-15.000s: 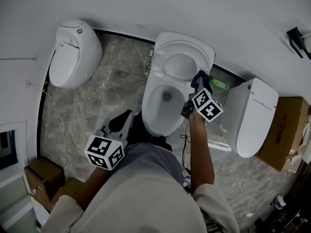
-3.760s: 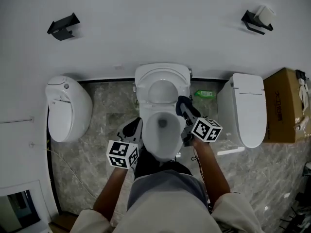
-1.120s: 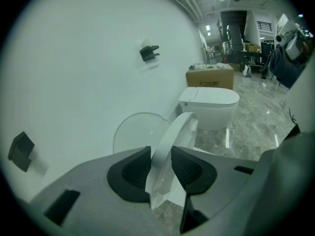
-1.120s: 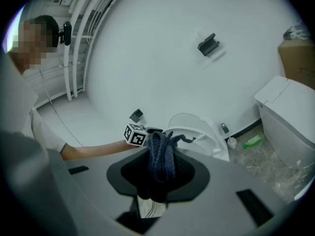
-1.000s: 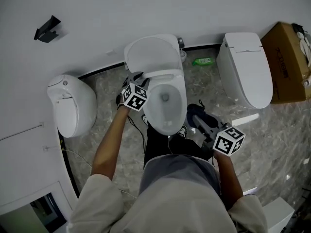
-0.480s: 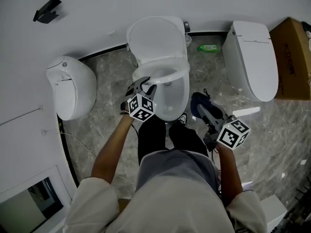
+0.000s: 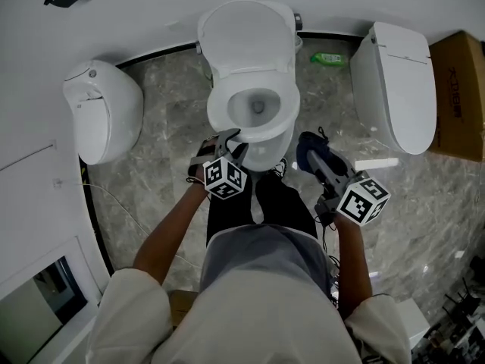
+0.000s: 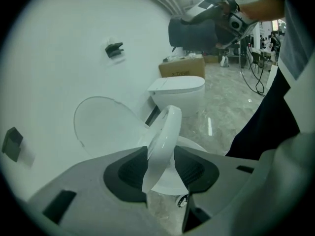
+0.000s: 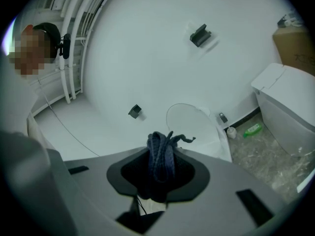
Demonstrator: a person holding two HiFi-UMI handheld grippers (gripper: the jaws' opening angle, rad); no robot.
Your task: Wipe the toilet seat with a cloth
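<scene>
left tool: spread; its jaws have just been opening, and a gap is seen between each pad and the rim that stands between them.
toilet seat: its front rim is taken in between the left tool's jaws and is seen edge-on there, touched by neither pad. The rest of the ring runs away beyond the tips. In the head view it is lowered over the bowl, but whether it rests fully down cannot be told.
right tool: pressed together on the cloth.
cloth: dark blue, bunched between the right tool's jaws, with folds and a loose end standing out past the tips.
seat from the right tool: ahead and to its left, well apart; the cloth touches no part of the toilet.
lid: raised against the wall, beyond the left tool's tips.
floor: grey marble, seen below both tools.
second toilet: closed, off to the right tool's right.
</scene>
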